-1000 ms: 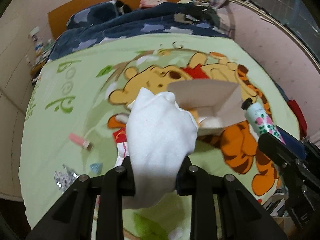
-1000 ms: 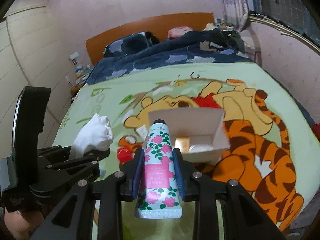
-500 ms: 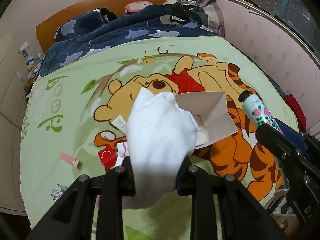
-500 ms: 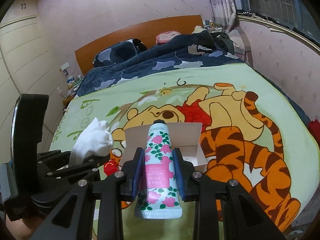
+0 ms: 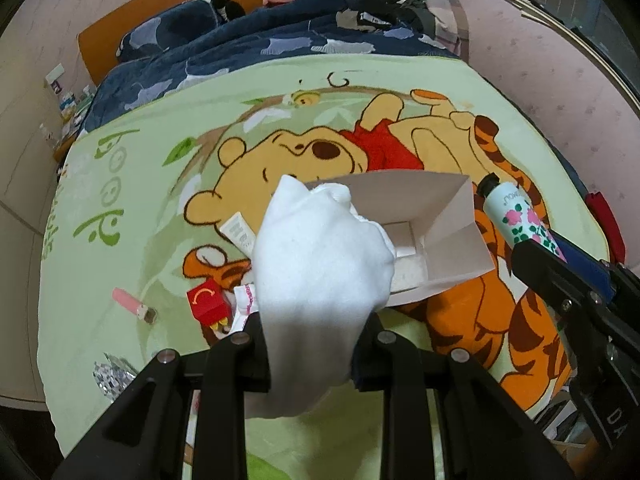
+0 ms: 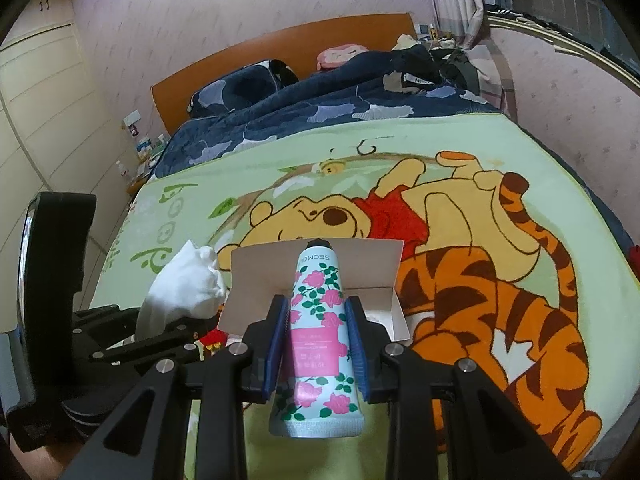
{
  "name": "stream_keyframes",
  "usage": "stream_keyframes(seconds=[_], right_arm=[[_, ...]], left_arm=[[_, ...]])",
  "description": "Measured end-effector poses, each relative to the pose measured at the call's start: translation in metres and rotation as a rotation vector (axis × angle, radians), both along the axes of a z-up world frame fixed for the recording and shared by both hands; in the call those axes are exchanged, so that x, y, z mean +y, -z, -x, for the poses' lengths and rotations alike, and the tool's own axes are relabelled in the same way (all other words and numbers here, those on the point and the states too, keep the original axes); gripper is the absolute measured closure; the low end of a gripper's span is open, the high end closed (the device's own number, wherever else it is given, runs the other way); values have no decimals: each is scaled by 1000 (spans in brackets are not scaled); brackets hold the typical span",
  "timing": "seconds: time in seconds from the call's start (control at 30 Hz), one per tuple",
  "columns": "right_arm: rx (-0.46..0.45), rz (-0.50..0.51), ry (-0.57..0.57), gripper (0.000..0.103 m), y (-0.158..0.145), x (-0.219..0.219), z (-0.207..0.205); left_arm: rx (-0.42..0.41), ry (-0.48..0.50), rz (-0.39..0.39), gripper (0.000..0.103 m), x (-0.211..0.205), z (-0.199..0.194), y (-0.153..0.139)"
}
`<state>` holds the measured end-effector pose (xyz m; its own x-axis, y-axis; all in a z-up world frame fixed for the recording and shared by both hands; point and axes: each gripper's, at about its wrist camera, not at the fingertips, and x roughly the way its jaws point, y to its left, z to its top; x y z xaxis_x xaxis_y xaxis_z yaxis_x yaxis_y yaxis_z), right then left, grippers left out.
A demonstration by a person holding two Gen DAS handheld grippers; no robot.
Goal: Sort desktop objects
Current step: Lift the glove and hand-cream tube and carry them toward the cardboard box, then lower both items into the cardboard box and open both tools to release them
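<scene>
1. The green cartoon blanket (image 5: 120,184) is the biggest thing. It is soft and fuzzy, with a yellow bear and an orange striped tiger on it. It covers the bed from 6 o'clock up to the dark blue quilt (image 5: 248,40) at 12 o'clock.
2. The blanket has lots of bare room at 9 o'clock and at 3 o'clock. A pink wall (image 6: 560,92) stands close along the bed's right edge.
3. The open paper box (image 5: 420,216) lies in the middle of the blanket. It is thin, stiff card with one flap standing up.
4. The left gripper (image 5: 310,354) points toward the box. Its fingers are squeezed tight on a soft, lumpy white cloth (image 5: 320,260), held above the box's near left corner.
5. The right gripper (image 6: 316,340) is at 3 o'clock from the left one. Its blue pads (image 6: 278,344) pinch a smooth tube with pink roses (image 6: 318,320). The cap end points at the box.
6. A small red toy box (image 5: 208,300) sits on the blanket at 9 o'clock from the cloth.
7. A little pink stick (image 5: 132,300) lies farther toward 9 o'clock, well apart from the paper box.
</scene>
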<state>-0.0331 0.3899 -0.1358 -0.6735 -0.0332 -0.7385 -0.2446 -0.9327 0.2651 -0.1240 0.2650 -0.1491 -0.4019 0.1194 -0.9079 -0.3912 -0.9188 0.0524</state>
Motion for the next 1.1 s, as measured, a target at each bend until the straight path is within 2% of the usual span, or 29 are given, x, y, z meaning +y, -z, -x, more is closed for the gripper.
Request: stream_keyframes(seconds=[0.5,1.1], right_arm=[[-34,8,-33,73,19,9,-2],[-70,-15,-71,73,36,9,32]], left_arm=[[-87,-33,16,76,8,-16,32],[-132,-38,67,76,25,8,55]])
